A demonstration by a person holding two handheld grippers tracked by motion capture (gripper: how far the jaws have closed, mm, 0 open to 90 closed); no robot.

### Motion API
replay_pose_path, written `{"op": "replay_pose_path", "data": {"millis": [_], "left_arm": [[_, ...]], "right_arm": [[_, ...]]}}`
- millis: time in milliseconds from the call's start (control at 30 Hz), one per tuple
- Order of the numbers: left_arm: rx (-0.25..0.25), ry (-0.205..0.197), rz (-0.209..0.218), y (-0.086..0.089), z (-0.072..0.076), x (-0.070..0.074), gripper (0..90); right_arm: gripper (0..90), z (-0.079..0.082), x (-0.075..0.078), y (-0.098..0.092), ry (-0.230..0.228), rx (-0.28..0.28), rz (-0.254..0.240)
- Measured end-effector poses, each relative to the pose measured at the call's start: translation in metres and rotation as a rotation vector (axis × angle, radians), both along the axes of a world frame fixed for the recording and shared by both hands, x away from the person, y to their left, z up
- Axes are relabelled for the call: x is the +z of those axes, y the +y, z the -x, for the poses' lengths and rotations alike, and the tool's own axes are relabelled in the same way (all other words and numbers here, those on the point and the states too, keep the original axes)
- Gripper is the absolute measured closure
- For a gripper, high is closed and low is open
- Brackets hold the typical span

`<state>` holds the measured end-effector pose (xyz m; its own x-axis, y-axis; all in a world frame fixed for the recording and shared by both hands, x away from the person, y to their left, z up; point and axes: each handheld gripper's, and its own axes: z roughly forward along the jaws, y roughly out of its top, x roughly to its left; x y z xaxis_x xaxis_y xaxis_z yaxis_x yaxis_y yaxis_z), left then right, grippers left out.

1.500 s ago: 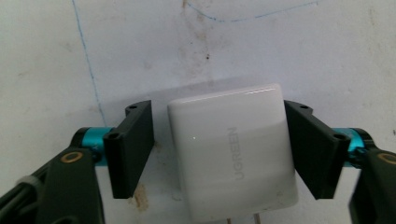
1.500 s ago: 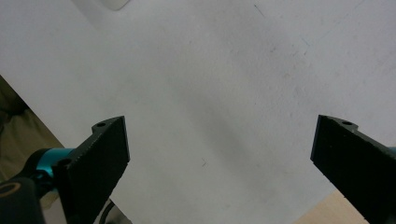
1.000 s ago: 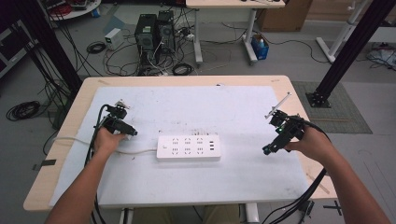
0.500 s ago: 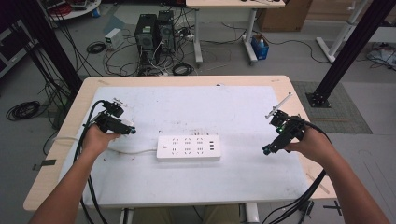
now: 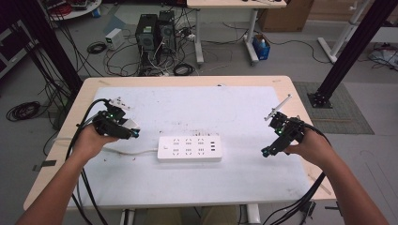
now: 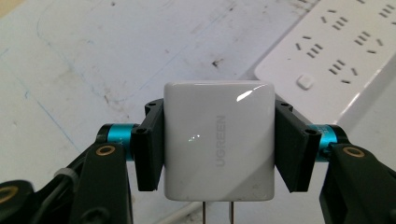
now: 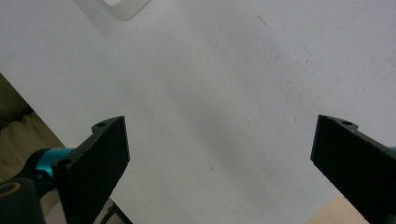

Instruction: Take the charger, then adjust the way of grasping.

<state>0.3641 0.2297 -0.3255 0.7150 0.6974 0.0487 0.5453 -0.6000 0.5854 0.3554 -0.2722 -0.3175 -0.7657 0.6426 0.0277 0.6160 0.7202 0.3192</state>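
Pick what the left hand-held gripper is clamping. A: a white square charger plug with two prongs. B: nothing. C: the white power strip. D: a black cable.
A: in the left gripper view the left hand-held gripper has its jaws pressed on both sides of a white square charger plug, with the white power strip lying apart on the table.

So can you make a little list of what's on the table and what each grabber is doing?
Left gripper: shut on the white charger, holding it by its sides
Charger prongs: two, pointing back toward the camera
Right gripper: open, nothing between its jaws
Power strip: white, flat on the mat, between the two grippers
Mat: white, covering the wooden table
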Motion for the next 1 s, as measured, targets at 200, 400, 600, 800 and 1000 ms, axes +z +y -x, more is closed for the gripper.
{"op": "replay_pose_path", "data": {"millis": [200, 400, 600, 800, 1000], "left_arm": [[-0.082, -0.007, -0.004, -0.014, 0.01, 0.009, 42.8], [-0.162, -0.019, 0.001, -0.023, 0.016, 0.016, 42.8], [-0.179, -0.019, 0.008, -0.026, 0.017, 0.016, 42.7], [-0.215, -0.018, 0.016, -0.031, 0.017, 0.016, 42.7], [-0.258, -0.037, 0.032, -0.038, 0.013, 0.017, 42.7]], "right_arm": [[3.8, 0.003, 0.003, 0.003, -0.018, -0.014, -0.01], [3.7, 0.005, 0.004, 0.005, -0.016, -0.017, -0.011], [3.7, 0.004, 0.005, 0.008, -0.019, -0.017, -0.012], [3.8, 0.004, 0.006, 0.011, -0.023, -0.035, -0.035], [3.8, 0.003, 0.005, 0.013, -0.034, -0.057, -0.082]]}}
